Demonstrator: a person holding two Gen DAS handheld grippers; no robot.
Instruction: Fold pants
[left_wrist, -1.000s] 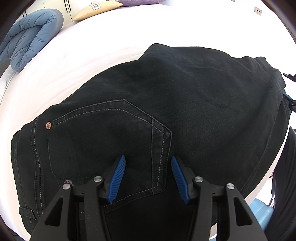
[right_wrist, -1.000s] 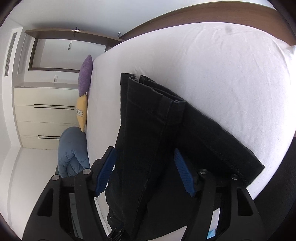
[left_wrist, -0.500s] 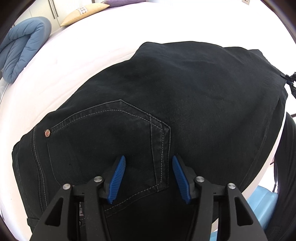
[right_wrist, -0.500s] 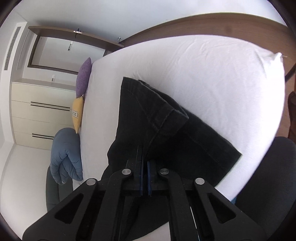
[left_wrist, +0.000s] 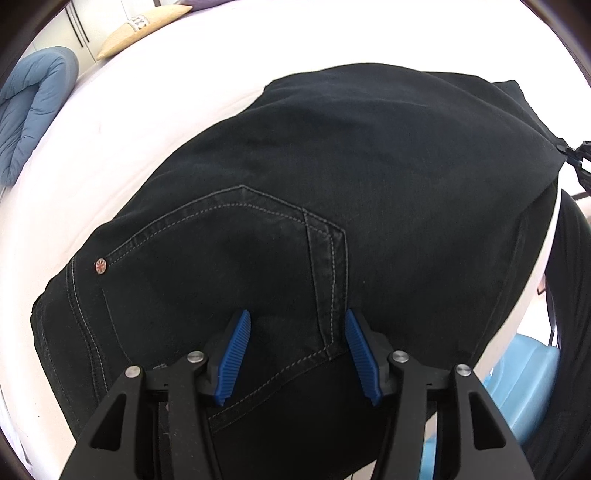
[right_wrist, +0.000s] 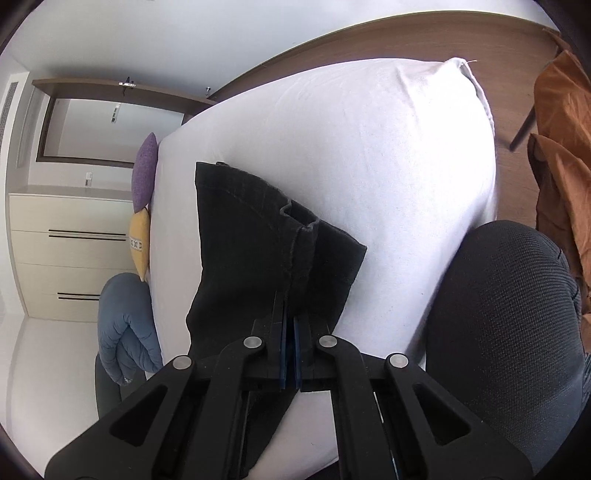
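Note:
Black pants (left_wrist: 369, 184) lie on a white bed (left_wrist: 129, 122), back pocket up. My left gripper (left_wrist: 297, 347) is open, its blue pads on either side of the pocket's lower corner near the waistband. In the right wrist view my right gripper (right_wrist: 290, 332) is shut on the pants' leg ends (right_wrist: 251, 240), which it holds lifted a little off the bed (right_wrist: 369, 166). The right gripper also shows at the right edge of the left wrist view (left_wrist: 580, 162).
A blue rolled duvet (left_wrist: 33, 107), a yellow cushion (left_wrist: 144, 22) and a purple cushion (right_wrist: 144, 171) lie at the bed's far end. Cream drawers (right_wrist: 70, 254) stand beyond. A black chair back (right_wrist: 506, 332) and an orange cloth (right_wrist: 561, 147) are to the right.
My right gripper closed on the leg ends and has drawn them back and up. My left gripper stayed open over the pocket, shifting slightly.

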